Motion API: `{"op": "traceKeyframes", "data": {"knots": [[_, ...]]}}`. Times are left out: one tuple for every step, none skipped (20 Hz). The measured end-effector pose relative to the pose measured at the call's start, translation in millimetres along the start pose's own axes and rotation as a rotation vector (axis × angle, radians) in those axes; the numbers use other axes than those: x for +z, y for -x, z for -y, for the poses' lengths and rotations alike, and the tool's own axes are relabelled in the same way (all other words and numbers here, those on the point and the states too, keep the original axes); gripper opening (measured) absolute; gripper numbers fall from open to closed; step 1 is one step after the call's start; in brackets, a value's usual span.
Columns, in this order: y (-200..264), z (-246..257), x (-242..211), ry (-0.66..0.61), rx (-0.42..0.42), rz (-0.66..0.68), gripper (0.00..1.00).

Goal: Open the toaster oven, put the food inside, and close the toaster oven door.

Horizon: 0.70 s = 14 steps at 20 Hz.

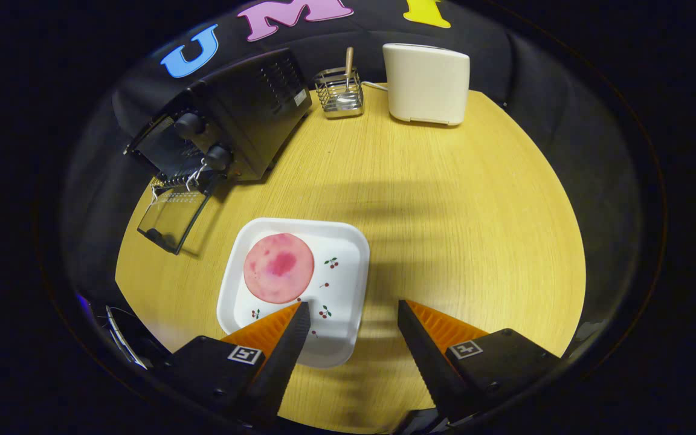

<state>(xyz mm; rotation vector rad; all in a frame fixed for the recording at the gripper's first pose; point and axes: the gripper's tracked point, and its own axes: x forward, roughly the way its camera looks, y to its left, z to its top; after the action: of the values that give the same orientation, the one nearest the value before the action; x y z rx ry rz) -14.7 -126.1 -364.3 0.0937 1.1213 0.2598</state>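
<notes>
Gripper: gripper point(354, 309) sits at the bottom centre of the frame, its two fingers spread well apart with nothing between them but bare tabletop and a corner of the plate.
Gripper pose: raised above the table and tilted downward; the left fingertip overlaps the plate's near edge in the picture, the right one hangs over bare wood just right of the plate. Whether either touches anything I cannot tell.
Food: round, flat pink slice with a darker red blotch, likely ham or similar point(278, 267), lying on the left half of the plate, just ahead of the left finger.
Plate: square white plate with rounded corners and small cherry prints point(342, 275), lower centre-left of the frame.
Toaster oven: black metal toaster oven with two round knobs point(245, 115), upper left of the frame, well apart from the plate.
Oven door: glass door with dark frame point(173, 216), hanging fully down and open below the oven's front, resting toward the table's left edge.
Table: round light-wood table point(444, 211).
Background items: cream-white boxy toaster point(426, 84) and a small wire-mesh holder with a wooden-handled utensil point(340, 92), upper centre.
Step in hand: judged from the open door, opening is done; picking up the food comes next.
Next move calls for: shifting left and lowering so both fingers straddle the slice's edge, then a gentle pinch; the thin, floppy slice may slide or fold.
</notes>
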Motion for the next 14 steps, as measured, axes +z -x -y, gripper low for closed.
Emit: {"op": "traceKeyframes", "data": {"knots": [[-0.8,0.0,4.9,0.003,-0.003,0.017,0.94],[-4.6,-1.3,3.6,0.012,0.002,0.011,0.84],[-4.6,0.3,3.2,0.024,-0.010,0.018,0.78],[-3.8,4.7,1.3,0.029,-0.026,0.007,0.67],[-4.3,9.4,4.1,0.027,-0.048,0.020,0.60],[-4.6,13.2,3.1,0.015,-0.061,0.014,0.49],[-7.7,16.4,4.1,-0.002,-0.070,0.009,0.38],[-3.5,15.5,2.9,-0.035,-0.055,0.002,0.27],[-7.0,16.9,4.5,-0.076,-0.047,0.006,0.19],[-7.4,17.4,3.9,-0.115,-0.031,0.001,0.15],[-5.7,17.7,5.0,-0.139,-0.014,-0.003,0.11],[-4.2,16.9,3.8,-0.163,0.004,-0.010,0.09],[-5.3,16.8,3.2,-0.178,0.020,-0.019,0.09],[-7.3,17.9,2.7,-0.188,0.029,-0.024,0.08]]}}
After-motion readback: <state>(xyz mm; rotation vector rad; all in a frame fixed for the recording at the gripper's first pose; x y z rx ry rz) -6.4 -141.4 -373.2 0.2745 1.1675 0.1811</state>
